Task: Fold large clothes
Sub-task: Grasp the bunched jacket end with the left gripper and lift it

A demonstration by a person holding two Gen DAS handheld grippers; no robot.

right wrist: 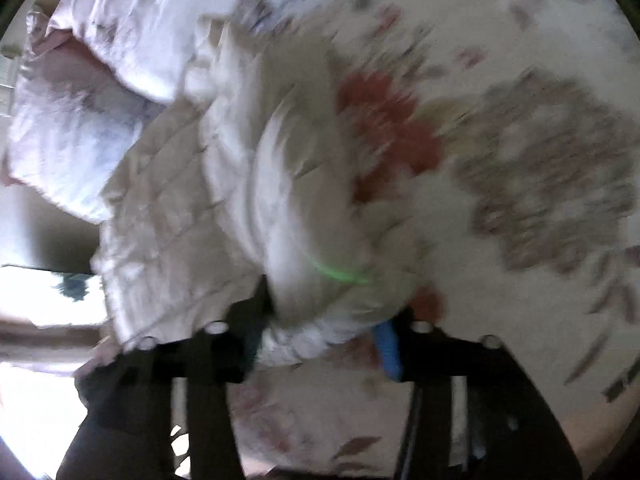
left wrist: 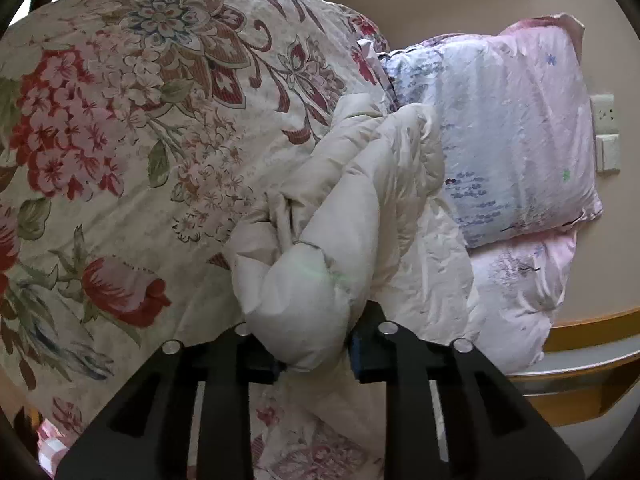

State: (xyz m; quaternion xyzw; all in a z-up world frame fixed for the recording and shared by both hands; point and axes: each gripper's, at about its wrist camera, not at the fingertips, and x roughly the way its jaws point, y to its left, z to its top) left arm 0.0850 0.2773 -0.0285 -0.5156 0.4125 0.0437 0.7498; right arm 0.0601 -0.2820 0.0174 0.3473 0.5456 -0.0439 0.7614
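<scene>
Between the left gripper's (left wrist: 316, 354) pads a bunched fold of the cream jacket (left wrist: 360, 216) is pinched above the flowered quilt (left wrist: 120, 140), while motion blur hides whether the half-open right gripper (right wrist: 324, 346) grips its fold.

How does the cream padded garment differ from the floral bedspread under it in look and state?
The padded garment is plain cream with no print; the floral bedspread carries red and pink flowers with green leaves. The garment is bunched into puffy rolls, while the bedspread lies spread out fairly flat. A bunch of the garment sits between the left tool's fingers; the bedspread is not gripped. Both are soft, light-coloured textiles on the bed.
</scene>
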